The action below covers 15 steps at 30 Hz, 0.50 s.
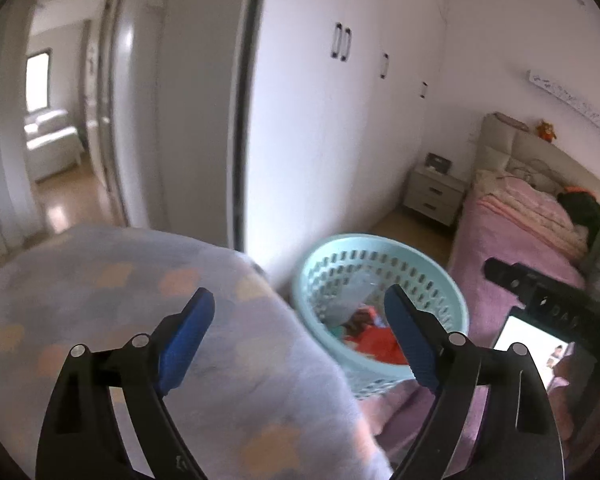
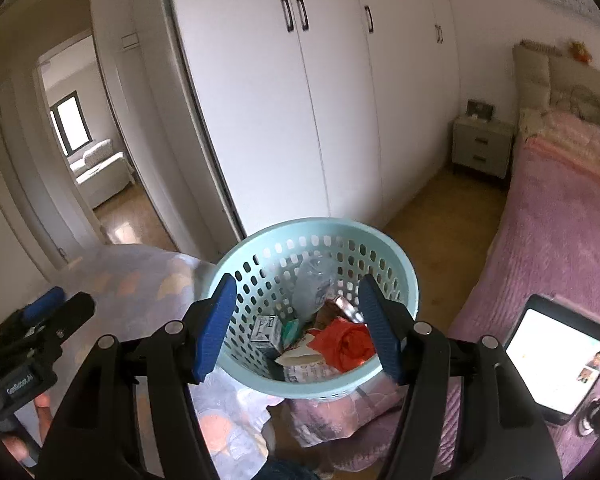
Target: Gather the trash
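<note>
A light teal perforated basket (image 2: 312,226) rests on the corner of the pink bedspread and is tilted toward me. Inside it lie a crumpled red wrapper (image 2: 350,344), a clear plastic bottle (image 2: 312,284), a small printed box (image 2: 266,330) and paper scraps. My right gripper (image 2: 298,322) hovers just in front of the basket's mouth, open, with nothing between its blue pads. My left gripper (image 1: 300,320) is open and empty too, over pastel-patterned fabric (image 1: 140,300) to the left of the basket (image 1: 340,240). In the right wrist view the left gripper (image 2: 60,302) shows at the far left.
A lit tablet (image 2: 560,356) lies on the pink bed (image 2: 560,220) at the right. White wardrobe doors (image 2: 300,120) stand behind the basket, with a grey nightstand (image 2: 482,146) at the far end. An open doorway (image 2: 92,152) at the left leads to a wood-floored room.
</note>
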Each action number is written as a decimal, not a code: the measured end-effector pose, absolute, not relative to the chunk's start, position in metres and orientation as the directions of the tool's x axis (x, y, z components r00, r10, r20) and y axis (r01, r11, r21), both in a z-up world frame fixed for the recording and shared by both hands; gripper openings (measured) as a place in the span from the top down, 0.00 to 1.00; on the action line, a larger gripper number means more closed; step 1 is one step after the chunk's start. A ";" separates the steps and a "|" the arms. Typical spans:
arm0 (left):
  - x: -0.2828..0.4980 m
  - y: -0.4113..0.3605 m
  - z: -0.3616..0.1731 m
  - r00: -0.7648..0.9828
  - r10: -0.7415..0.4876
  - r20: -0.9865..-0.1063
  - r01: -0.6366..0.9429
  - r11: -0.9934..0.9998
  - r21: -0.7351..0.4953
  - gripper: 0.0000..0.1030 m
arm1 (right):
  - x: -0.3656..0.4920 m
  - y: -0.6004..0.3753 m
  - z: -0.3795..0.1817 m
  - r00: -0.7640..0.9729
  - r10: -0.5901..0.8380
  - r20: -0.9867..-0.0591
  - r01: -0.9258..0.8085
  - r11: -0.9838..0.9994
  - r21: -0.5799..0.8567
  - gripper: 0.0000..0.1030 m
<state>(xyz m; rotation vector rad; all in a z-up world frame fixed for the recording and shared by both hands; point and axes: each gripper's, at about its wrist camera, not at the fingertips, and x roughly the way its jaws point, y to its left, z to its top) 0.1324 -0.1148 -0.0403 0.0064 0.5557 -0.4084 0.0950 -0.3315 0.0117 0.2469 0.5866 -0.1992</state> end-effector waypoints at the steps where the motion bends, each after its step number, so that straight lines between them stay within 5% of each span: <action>1: 0.129 -0.109 -0.041 0.787 -0.359 -0.502 0.365 0.927 -0.090 0.18 | 0.092 -0.327 0.012 0.817 -0.133 -0.562 0.262 0.952 0.156 0.42; 15: 0.122 -0.076 -0.066 0.878 -0.243 -0.412 0.251 0.967 -0.036 0.15 | 0.069 -0.291 0.018 0.846 -0.260 -0.465 0.317 0.947 0.048 0.41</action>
